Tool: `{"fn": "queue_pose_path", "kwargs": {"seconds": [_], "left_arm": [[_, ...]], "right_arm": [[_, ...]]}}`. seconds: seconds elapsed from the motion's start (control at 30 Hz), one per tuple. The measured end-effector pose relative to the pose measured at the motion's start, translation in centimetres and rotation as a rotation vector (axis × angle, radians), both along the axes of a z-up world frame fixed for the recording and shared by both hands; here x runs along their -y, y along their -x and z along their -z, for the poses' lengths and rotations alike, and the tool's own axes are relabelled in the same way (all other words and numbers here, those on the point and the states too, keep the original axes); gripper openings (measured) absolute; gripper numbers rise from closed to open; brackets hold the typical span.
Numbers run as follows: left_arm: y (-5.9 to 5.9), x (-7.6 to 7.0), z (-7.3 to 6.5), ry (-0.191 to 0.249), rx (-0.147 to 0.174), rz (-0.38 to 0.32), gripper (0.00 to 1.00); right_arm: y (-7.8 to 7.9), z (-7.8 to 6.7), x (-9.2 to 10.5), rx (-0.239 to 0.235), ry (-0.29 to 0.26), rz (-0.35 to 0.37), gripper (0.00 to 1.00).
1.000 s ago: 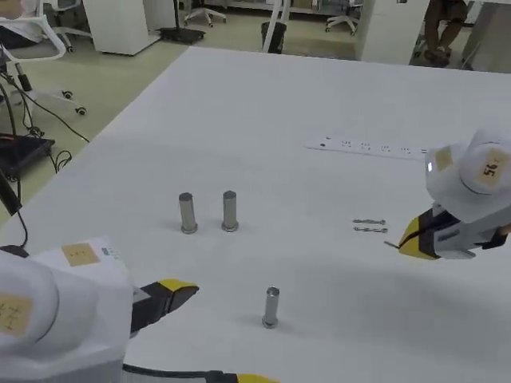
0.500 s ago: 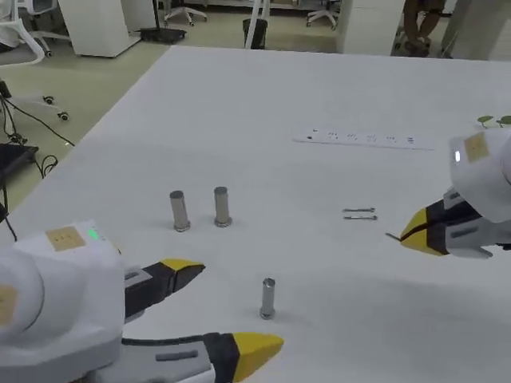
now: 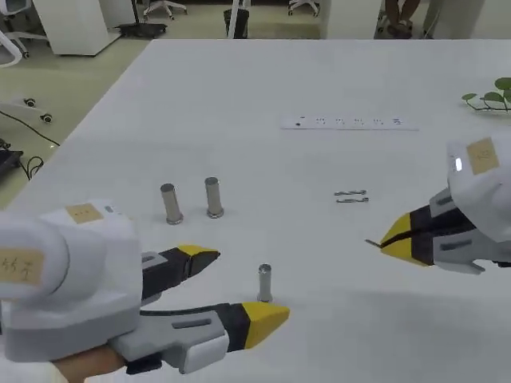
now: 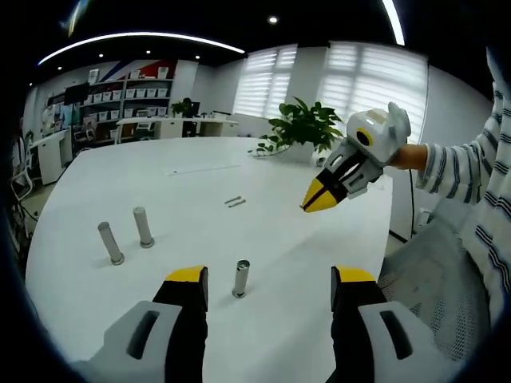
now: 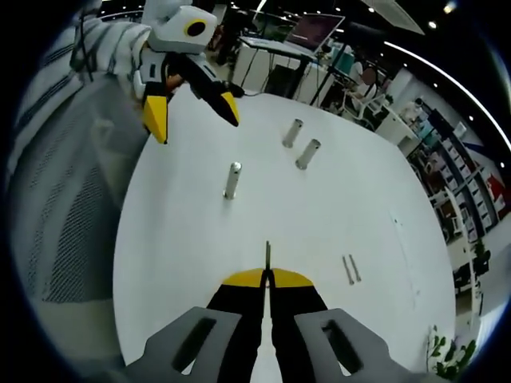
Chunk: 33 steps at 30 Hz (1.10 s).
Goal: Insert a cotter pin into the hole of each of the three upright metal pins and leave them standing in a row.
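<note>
Left gripper (image 3: 245, 285) lies level, jaws spread beside the upright near pin (image 3: 265, 282); right gripper (image 3: 389, 239) pinches a cotter pin (image 3: 373, 242) lengthwise, pointing roughly toward that pin.

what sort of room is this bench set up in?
Probably an open-plan office or lab: a large white table, rolling office chairs on the floor beyond it, shelving with bins, window blinds and a potted plant.

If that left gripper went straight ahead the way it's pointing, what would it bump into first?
Probably the lone upright metal pin, standing just ahead of the left gripper, in line with the gap between its open jaws. Depth is unclear.
</note>
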<state>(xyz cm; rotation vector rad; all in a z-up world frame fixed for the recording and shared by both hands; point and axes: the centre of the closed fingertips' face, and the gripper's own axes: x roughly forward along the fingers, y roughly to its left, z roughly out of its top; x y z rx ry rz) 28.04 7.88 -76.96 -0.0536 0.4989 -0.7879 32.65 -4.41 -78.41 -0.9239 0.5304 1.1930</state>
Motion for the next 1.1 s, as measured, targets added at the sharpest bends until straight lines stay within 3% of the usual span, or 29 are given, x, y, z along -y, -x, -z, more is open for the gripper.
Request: {"fn": "queue_pose_path", "kwargs": {"seconds": [0.33, 0.57, 0.67, 0.97, 1.03, 1.1], "left_arm": [[-0.9, 1.3, -0.8, 0.103, -0.055, 0.007, 0.5], [-0.9, 2.5, -1.4, 0.17, -0.102, 0.02, 0.44], [-0.9, 3.2, -1.5, 0.207, -0.141, 0.03, 0.41], [-0.7, 5.0, -1.6, 0.263, -0.222, 0.063, 0.27], [-0.5, 5.4, -1.7, 0.289, -0.266, 0.07, 0.25], [-0.6, 5.6, -1.7, 0.291, -0.268, 0.072, 0.25]], "right_arm": [[0.9, -1.6, -1.2, 0.132, -0.046, -0.011, 0.02], [2.1, -2.1, -2.3, 0.161, -0.067, -0.029, 0.02], [2.6, -2.2, -2.8, 0.157, -0.089, -0.036, 0.02], [3.4, -2.4, -3.9, 0.182, -0.098, -0.062, 0.02], [3.5, -2.4, -4.1, 0.184, -0.103, -0.067, 0.02], [3.7, -2.4, -4.3, 0.193, -0.098, -0.078, 0.02]]}}
